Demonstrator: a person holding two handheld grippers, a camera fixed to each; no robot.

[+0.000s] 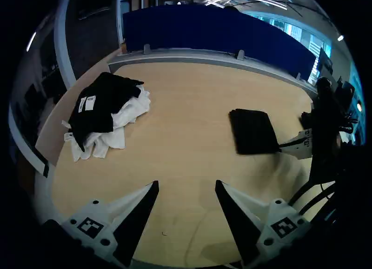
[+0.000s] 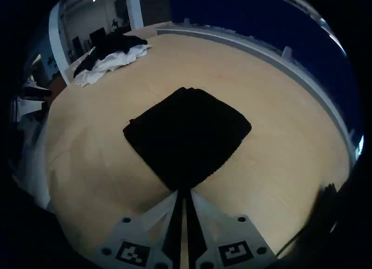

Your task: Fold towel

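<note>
A folded black towel [image 2: 188,134] lies flat on the light wooden table [image 2: 279,143]. In the right gripper view, my right gripper [image 2: 184,193] has its fingers drawn together on the towel's near corner. The left gripper view shows the same towel [image 1: 251,130] at the right, with the right gripper [image 1: 282,148] at its near right edge and a person's dark-sleeved arm behind it. My left gripper [image 1: 186,183] hovers open over bare table, well left of the folded towel, nothing between its fingers.
A loose pile of black and white towels [image 1: 104,113] sits at the table's far left corner, also seen as the pile [image 2: 111,55] in the right gripper view. A blue partition [image 1: 214,29] runs along the table's far edge. Cables [image 1: 316,194] hang at the right.
</note>
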